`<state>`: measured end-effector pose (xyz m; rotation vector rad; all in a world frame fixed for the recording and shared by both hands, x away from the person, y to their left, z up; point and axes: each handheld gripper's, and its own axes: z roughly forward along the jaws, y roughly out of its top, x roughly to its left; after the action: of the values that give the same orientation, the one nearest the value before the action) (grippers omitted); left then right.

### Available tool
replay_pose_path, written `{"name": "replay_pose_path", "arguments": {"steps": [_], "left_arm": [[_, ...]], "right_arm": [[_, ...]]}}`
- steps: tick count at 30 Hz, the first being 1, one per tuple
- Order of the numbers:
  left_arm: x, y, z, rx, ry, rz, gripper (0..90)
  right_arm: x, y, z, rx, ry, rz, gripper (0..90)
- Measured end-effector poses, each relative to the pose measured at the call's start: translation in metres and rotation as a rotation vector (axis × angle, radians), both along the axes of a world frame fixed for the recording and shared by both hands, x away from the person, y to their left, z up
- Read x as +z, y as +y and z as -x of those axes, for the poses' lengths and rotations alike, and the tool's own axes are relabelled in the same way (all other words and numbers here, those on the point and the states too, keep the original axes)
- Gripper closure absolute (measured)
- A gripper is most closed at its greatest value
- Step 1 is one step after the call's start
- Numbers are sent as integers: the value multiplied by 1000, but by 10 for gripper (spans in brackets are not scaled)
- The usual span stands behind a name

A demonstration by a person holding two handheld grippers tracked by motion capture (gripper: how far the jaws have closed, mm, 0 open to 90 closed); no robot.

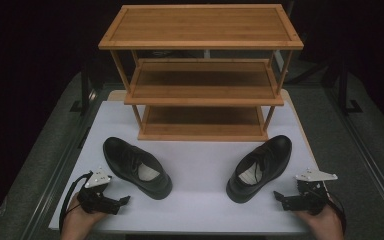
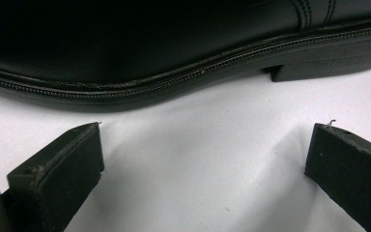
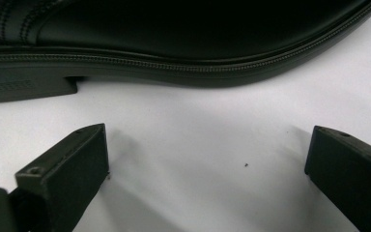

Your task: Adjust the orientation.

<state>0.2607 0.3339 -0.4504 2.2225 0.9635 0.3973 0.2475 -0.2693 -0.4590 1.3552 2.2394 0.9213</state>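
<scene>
1. The wooden shelf rack stands beyond both tongs, at the far side of the white table.
2. The left shoe lies just ahead of the left gripper, heel towards the person.
3. The right shoe lies just ahead of the right gripper.
4. Both tongs are released, jaws spread wide over bare table, each short of its shoe's sole.

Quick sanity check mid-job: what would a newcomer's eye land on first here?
Probably the two black shoes on the white table: the left shoe and the right shoe, toes angled outward. Behind them stands a three-tier wooden rack. The left gripper and right gripper sit open beside the shoes.
</scene>
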Motion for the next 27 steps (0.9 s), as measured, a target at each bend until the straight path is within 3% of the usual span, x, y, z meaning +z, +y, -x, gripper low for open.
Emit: {"name": "replay_pose_path", "arguments": {"steps": [13,15,16,17,22,27], "left_arm": [[3,2,2,15,15,12,1],[5,4,5,13,8,14,107],[7,7,9,10,-18,30,152],[8,9,11,16,-24,27,152],[12,17,15,34,-3,48,226],[20,26,18,59,0,64,375]], "right_arm": [[0,0,0,1,-2,-1,11],[0,0,0,0,-2,0,11],[0,0,0,0,0,0,11],[0,0,0,0,1,0,11],[0,0,0,0,0,1,11],[0,0,0,0,0,-1,11]]}}
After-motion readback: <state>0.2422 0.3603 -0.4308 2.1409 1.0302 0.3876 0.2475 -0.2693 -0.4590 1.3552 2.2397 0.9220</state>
